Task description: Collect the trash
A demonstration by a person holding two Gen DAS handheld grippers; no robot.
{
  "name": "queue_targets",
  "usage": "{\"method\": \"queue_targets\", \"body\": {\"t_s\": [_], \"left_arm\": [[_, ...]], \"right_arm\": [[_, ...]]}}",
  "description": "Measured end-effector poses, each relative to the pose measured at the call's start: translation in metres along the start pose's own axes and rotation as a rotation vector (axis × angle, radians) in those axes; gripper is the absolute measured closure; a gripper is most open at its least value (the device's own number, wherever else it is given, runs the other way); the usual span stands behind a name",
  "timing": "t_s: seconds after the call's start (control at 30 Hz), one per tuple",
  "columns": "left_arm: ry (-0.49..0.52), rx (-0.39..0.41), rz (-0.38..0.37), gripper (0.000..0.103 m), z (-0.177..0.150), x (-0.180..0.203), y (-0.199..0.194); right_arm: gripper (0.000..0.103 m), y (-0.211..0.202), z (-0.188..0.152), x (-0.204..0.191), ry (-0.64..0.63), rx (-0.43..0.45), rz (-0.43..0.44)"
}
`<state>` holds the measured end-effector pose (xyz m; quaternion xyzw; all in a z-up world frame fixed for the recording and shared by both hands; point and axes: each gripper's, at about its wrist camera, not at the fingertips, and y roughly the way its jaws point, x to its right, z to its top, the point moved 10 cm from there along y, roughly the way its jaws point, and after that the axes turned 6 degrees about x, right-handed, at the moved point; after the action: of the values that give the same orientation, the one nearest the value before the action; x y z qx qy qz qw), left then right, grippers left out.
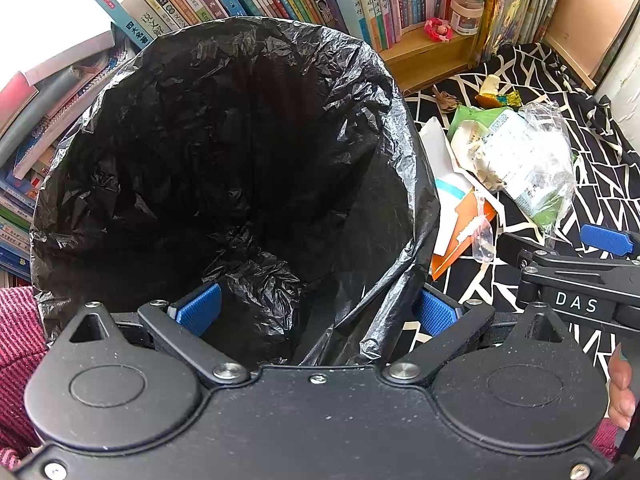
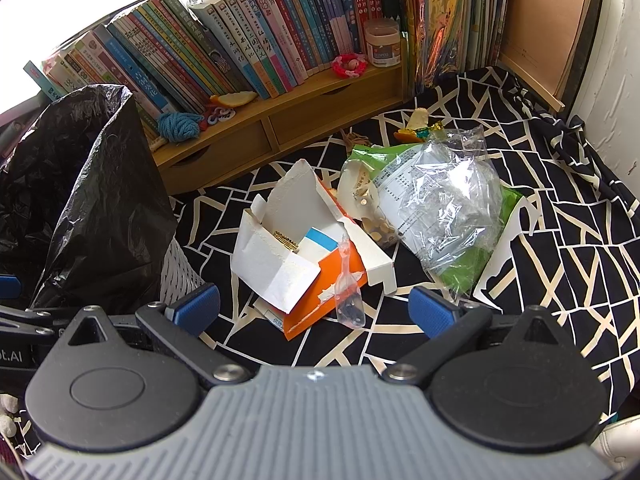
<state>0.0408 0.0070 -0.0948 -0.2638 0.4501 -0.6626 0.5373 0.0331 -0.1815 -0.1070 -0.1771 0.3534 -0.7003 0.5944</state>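
A black bin bag (image 1: 200, 140) lines a white mesh bin (image 2: 180, 272) and gapes open in the left wrist view. My left gripper (image 1: 316, 314) is open astride its near rim, one pad inside the bag and one outside. To the bag's right, on the patterned cloth (image 2: 560, 240), lies the trash: a torn white and orange carton (image 2: 280, 248), a crumpled clear plastic bag (image 2: 448, 208) over a green packet (image 2: 480, 260), a small clear sachet (image 2: 348, 300), and a peel with a shiny wrapper (image 2: 416, 126). My right gripper (image 2: 316, 310) hovers open just short of the carton, holding nothing.
A wooden desk shelf (image 2: 280, 120) packed with books runs along the back, carrying a white jar (image 2: 382, 42), a blue yarn ball (image 2: 178, 126) and a pink crochet ring (image 2: 349, 65). A white wall (image 2: 616, 80) bounds the right. A red striped sleeve (image 1: 16, 328) shows at the left.
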Motion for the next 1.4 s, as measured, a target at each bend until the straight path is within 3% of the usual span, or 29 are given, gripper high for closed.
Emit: {"method": "queue_targets", "body": {"t_s": [0.87,1.07,1.27,1.4], "left_arm": [[-0.011,0.001,0.009,0.002,-0.001,-0.004,0.001],[-0.015,0.004,0.007,0.002,-0.001,-0.006,0.0],[-0.007,0.054,-0.016,0.002,0.002,-0.01,-0.008],[0.025,0.114,-0.043,0.003,0.007,-0.009,-0.017]], "right_arm": [[0.0,0.007,0.0,0.003,0.007,-0.001,-0.026],[0.0,0.007,0.005,0.006,0.0,0.056,-0.064],[0.0,0.014,0.01,0.015,0.0,0.101,-0.13],[0.0,0.021,0.008,0.012,0.005,0.106,-0.117]]}}
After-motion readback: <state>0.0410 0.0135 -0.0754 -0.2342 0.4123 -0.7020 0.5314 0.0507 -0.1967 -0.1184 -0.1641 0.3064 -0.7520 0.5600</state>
